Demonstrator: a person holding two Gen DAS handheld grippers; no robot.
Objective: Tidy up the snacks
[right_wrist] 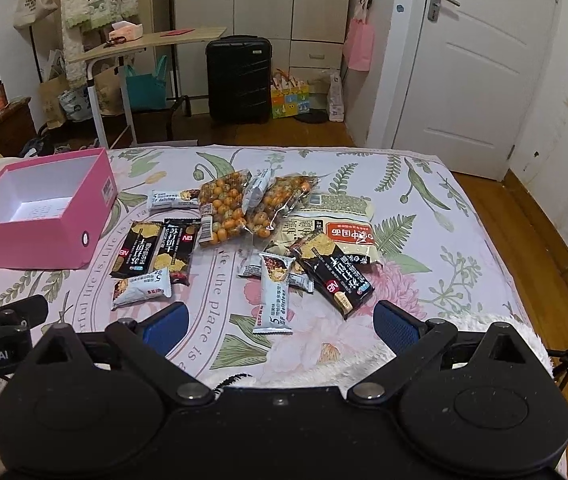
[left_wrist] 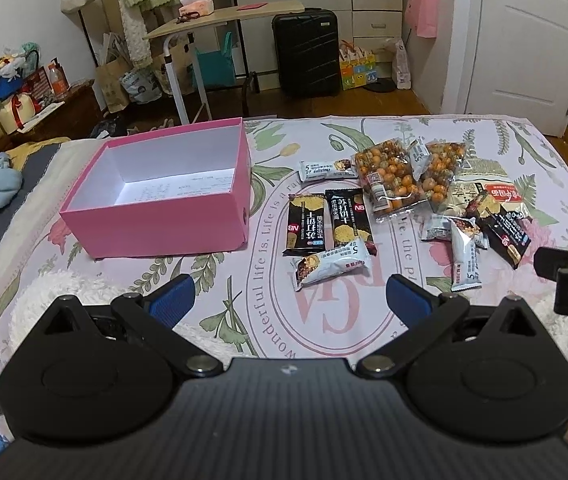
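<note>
- Both grippers hang low over the near edge of a flowered bedspread. The left gripper has its jaws spread wide with nothing between them; its blue pads sit above bare cloth.
- Right gripper likewise stands wide apart and grips nothing, with a white bar lying just ahead of the gap between its pads.
- Left of the snacks sits a pink box, lid off, white inside, with no snacks in it.
- Just right of the box lie two black cracker packs side by side, a white bar beyond them and another white bar touching their near ends.
- Farther right, two clear bags of orange and green nuts lie next to each other, with a small white packet wedged between their tops.
- Beside the nuts a beige pouch lies flat; a third black pack rests tilted across its near edge, next to the white bars in that pile.
- Beyond the bed stand a black suitcase, a side table and a white door.
</note>
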